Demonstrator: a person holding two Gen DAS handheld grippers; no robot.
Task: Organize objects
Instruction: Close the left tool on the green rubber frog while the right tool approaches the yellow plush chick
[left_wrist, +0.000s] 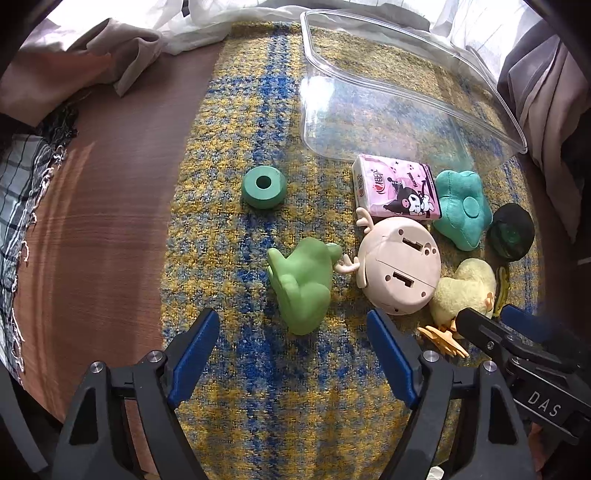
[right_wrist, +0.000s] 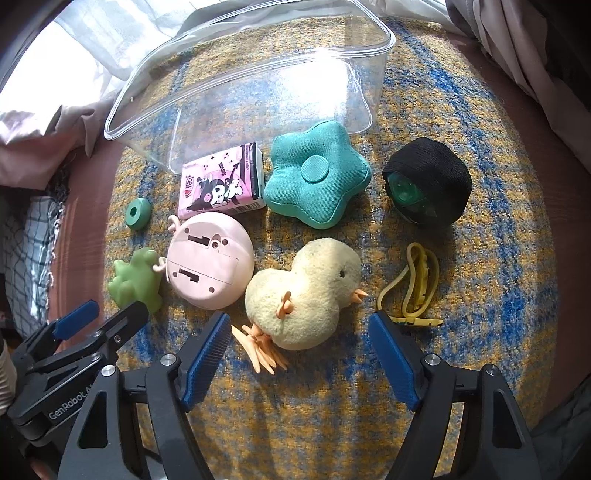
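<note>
A fuzzy yellow chick (right_wrist: 304, 295) lay on the woven blue-and-yellow mat (right_wrist: 480, 155), beside a smooth pink disc toy (right_wrist: 210, 260), a corduroy teal star (right_wrist: 317, 177) and a clear plastic bin (right_wrist: 236, 74). The right hand-held gripper (right_wrist: 299, 354) stood wide open around the chick's feet, holding nothing. The left hand-held gripper (left_wrist: 293, 354) gaped empty before a rubbery green frog (left_wrist: 301, 284).

The clear pouch (right_wrist: 236, 66) lies behind the tissue pack (right_wrist: 221, 184) and star cushion (right_wrist: 317, 177). The round toy (right_wrist: 210, 262) sits between frog (right_wrist: 135, 282) and plush chick (right_wrist: 306, 291); the ring (right_wrist: 138, 213) lies left of the pack.
</note>
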